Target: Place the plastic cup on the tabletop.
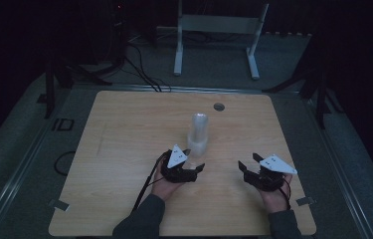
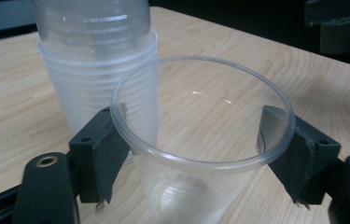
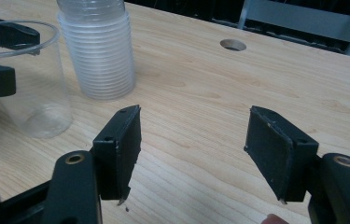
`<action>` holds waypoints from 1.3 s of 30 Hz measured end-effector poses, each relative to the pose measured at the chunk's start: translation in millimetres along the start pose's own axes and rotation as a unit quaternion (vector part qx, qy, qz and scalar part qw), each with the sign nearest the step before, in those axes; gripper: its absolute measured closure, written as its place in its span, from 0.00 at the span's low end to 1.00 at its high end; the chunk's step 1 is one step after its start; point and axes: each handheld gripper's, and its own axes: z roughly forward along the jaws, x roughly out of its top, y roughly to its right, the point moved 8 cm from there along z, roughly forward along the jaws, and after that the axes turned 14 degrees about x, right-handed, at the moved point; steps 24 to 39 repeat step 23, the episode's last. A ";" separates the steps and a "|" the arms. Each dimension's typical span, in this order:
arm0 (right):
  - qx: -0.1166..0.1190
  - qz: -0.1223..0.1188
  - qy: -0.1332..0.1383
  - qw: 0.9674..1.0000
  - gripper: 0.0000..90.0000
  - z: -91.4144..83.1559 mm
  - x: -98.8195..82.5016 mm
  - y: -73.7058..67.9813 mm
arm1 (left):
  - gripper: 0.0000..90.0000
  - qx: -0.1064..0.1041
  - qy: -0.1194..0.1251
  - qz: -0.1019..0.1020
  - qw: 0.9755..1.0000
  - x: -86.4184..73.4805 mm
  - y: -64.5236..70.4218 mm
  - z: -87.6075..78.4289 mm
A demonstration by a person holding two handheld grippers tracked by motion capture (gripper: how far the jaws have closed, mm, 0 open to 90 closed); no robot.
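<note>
The left gripper (image 2: 203, 154) has its fingers apart around a single cup (image 2: 200, 154), beside the stack (image 2: 98, 70). Draw back level, so the cup stands undisturbed on the bench (image 2: 14, 84). The right gripper's (image 3: 193, 154) fingers stand apart, empty.

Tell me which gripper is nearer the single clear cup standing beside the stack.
Left. The left gripper has the single clear cup between its jaws, right at the rim. The right gripper is open and apart from it, off to the side over bare table.

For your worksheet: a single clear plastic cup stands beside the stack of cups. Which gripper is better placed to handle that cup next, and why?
Probably the left gripper: its jaws already flank the single clear plastic cup beside the stack of clear plastic cups. The right gripper stands open over bare wooden table, apart from both.
</note>
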 end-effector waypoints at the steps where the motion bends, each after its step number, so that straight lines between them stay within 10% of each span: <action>1: 0.000 0.000 0.000 1.000 0.39 0.0 0.0 0.0 | 0.25 0.000 -0.003 0.000 1.000 -1.1 -0.3 -0.1; 39: 0.000 0.001 0.001 1.000 0.39 -0.5 0.6 0.6 | 0.17 -0.007 -0.027 -0.006 1.000 -16.5 -9.4 -9.2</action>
